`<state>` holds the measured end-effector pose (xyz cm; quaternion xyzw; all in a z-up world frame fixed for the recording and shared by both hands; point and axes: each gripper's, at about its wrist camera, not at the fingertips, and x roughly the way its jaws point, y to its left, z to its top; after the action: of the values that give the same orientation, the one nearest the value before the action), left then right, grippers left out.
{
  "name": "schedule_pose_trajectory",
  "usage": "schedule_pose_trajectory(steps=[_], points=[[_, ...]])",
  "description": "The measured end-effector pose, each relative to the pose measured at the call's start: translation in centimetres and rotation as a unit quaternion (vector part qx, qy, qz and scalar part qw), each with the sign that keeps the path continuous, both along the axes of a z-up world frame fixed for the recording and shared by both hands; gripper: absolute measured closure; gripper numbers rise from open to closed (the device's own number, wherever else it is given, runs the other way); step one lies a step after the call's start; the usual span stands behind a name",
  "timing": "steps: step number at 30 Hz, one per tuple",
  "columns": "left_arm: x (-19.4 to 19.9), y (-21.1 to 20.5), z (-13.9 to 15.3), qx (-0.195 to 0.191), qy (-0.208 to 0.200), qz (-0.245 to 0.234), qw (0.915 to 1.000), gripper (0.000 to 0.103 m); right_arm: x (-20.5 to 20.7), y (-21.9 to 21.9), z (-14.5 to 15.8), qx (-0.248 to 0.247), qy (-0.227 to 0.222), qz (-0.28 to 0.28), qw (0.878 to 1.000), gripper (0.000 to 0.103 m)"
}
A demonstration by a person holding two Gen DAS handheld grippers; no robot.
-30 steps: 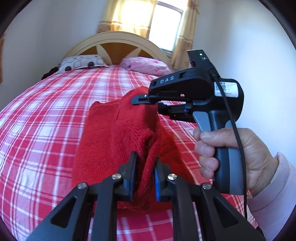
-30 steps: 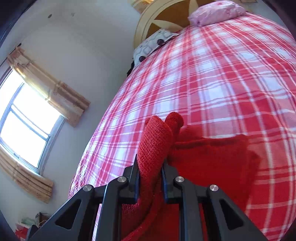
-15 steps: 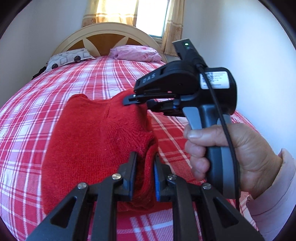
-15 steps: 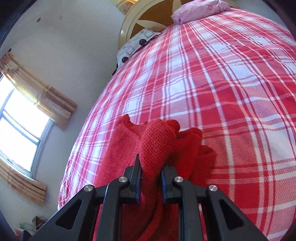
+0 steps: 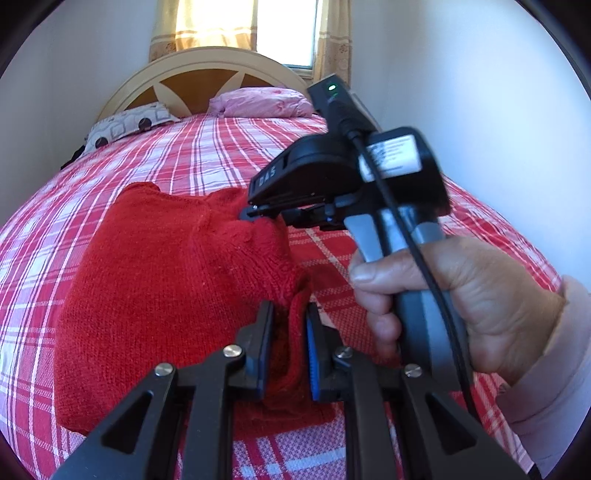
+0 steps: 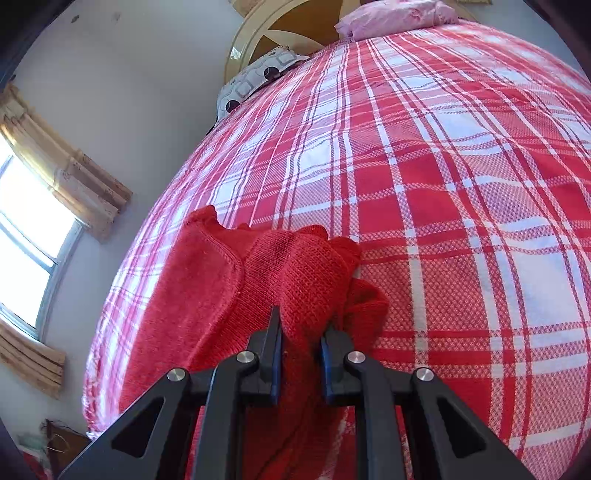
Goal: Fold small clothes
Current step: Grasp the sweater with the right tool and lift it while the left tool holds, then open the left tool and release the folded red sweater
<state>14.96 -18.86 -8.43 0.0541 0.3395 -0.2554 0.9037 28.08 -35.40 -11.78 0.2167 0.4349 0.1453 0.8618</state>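
Observation:
A red knitted garment (image 5: 166,288) lies folded over on the red plaid bedspread (image 5: 221,155). My left gripper (image 5: 289,332) is shut on its near right edge, low over the bed. My right gripper (image 5: 258,214), held in a hand, pinches the garment's far right corner. In the right wrist view the right gripper (image 6: 301,336) is shut on a bunched fold of the red garment (image 6: 207,295), which drapes to the left over the bedspread (image 6: 461,184).
A wooden headboard (image 5: 207,74) stands at the far end with a patterned pillow (image 5: 125,127) and a pink pillow (image 5: 262,103). A curtained window (image 5: 284,29) is behind it. A white wall (image 5: 461,92) runs along the bed's right side.
Both grippers have carried the held edge leftward and down. The lifted fold now lies over the rest of the garment, flatter on the bed.

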Motion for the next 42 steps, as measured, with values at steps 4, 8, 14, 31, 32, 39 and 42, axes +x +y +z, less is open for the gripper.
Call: schedule_pose_trajectory(steps=[4, 8, 14, 31, 32, 39, 42], points=[[-1.2, 1.1, 0.6, 0.007, -0.001, -0.032, 0.9995, 0.074, -0.4, 0.1, -0.2, -0.008, -0.011, -0.005, 1.0, 0.088], [-2.3, 4.5, 1.6, -0.011, 0.006, -0.06, 0.9981, 0.047, -1.4, -0.3, 0.4, -0.001, -0.022, -0.021, 1.0, 0.083], [-2.5, 11.3, 3.3, -0.033, -0.009, -0.022, 0.9992, 0.014, -7.5, -1.8, 4.6, -0.063, -0.078, -0.094, 0.991, 0.061], [3.9, 9.7, 0.7, 0.051, 0.043, 0.048, 0.9966, 0.014, -16.6, 7.8, 1.1, -0.062, -0.043, 0.005, 0.997, 0.087], [3.7, 9.6, 0.6, 0.06, 0.037, 0.046, 0.9965, 0.014, -16.7, 7.8, 0.8, -0.052, -0.042, 0.004, 0.998, 0.087], [4.1, 9.7, 0.2, 0.071, 0.033, 0.05, 0.9957, 0.013, -18.8, 5.9, -1.9, 0.049, -0.025, -0.019, 0.998, 0.097], [4.3, 9.7, -0.2, 0.074, 0.035, 0.05, 0.9954, 0.011, -19.1, 4.8, -2.0, 0.084, -0.02, -0.021, 0.996, 0.098]])
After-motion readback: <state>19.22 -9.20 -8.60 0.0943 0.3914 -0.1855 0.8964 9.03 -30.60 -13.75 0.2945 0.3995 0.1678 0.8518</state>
